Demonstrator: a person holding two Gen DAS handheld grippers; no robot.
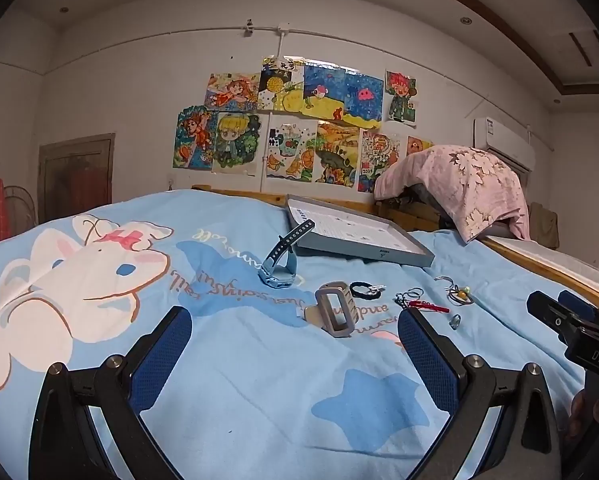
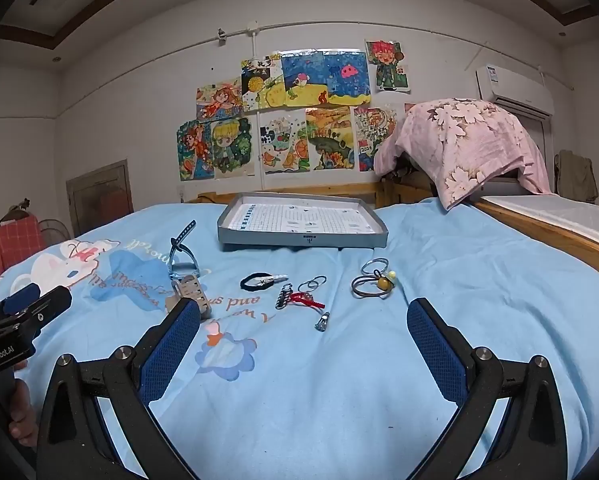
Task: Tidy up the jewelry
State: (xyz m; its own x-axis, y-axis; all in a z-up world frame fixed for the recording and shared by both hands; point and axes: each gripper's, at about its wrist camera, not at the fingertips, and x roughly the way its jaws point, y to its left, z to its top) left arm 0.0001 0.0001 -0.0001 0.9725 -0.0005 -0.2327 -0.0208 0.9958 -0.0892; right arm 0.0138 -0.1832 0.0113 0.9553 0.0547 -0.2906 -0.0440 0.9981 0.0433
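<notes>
Jewelry lies scattered on a light blue bedsheet. A blue watch (image 1: 279,268) (image 2: 179,258) stands with its strap up, and a grey watch (image 1: 335,312) (image 2: 193,290) lies beside it. Close by are a black hair tie (image 1: 365,290) (image 2: 257,280), a red charm (image 1: 425,304) (image 2: 305,299), thin rings (image 2: 313,282), a small silver piece (image 1: 454,321) (image 2: 322,321) and a bangle with a yellow bead (image 2: 373,283) (image 1: 459,294). A shallow grey tray (image 1: 379,250) (image 2: 303,240) sits behind them. My left gripper (image 1: 293,336) and right gripper (image 2: 303,328) both hover open short of the items, holding nothing.
A wooden bed rail (image 2: 559,232) runs along the right. A pink floral cloth (image 2: 471,140) covers something at the back right. In the left wrist view the other gripper (image 1: 571,328) shows at the right edge. A hand (image 2: 19,420) holds the left tool's handle.
</notes>
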